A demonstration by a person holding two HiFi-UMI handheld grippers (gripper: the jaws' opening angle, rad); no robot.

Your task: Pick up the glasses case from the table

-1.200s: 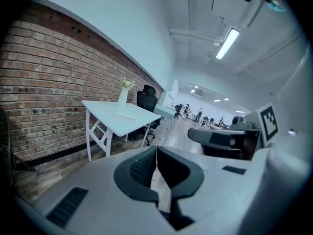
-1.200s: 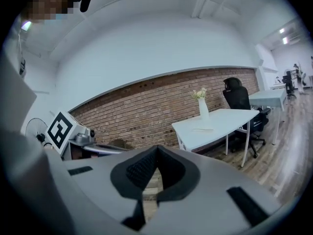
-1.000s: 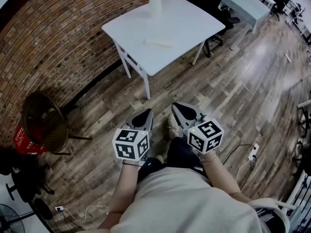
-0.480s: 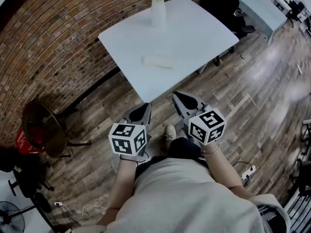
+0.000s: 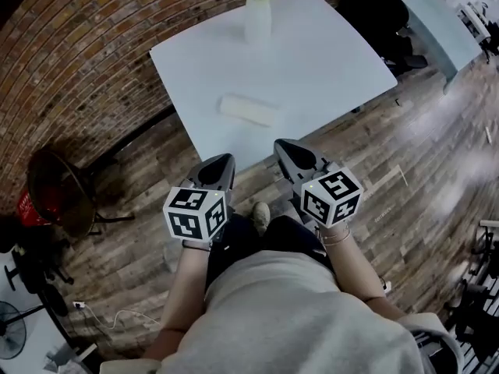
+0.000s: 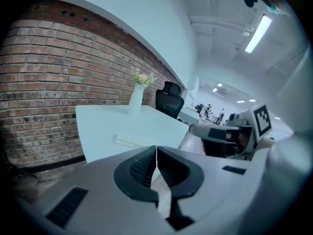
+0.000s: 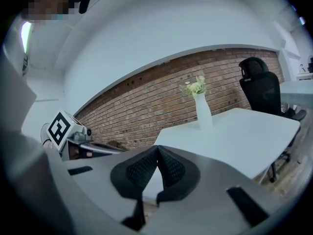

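A pale, oblong glasses case lies flat on the white table, toward the near edge; the left gripper view shows the case just beyond the jaws. My left gripper hangs shut and empty over the wooden floor, just short of the table's near edge. My right gripper is also shut with nothing in it, its tip at the table's near corner. Both sets of jaws meet tip to tip, as the left gripper and the right gripper show in their own views.
A white vase with flowers stands at the table's far side. A brick wall runs along the left, with a round wicker chair beside it. A black office chair and a second table are behind. Cables lie on the floor.
The person has walked toward the table; both grippers moved forward with the body, and the table and case now lie much nearer. Both grippers stayed shut.
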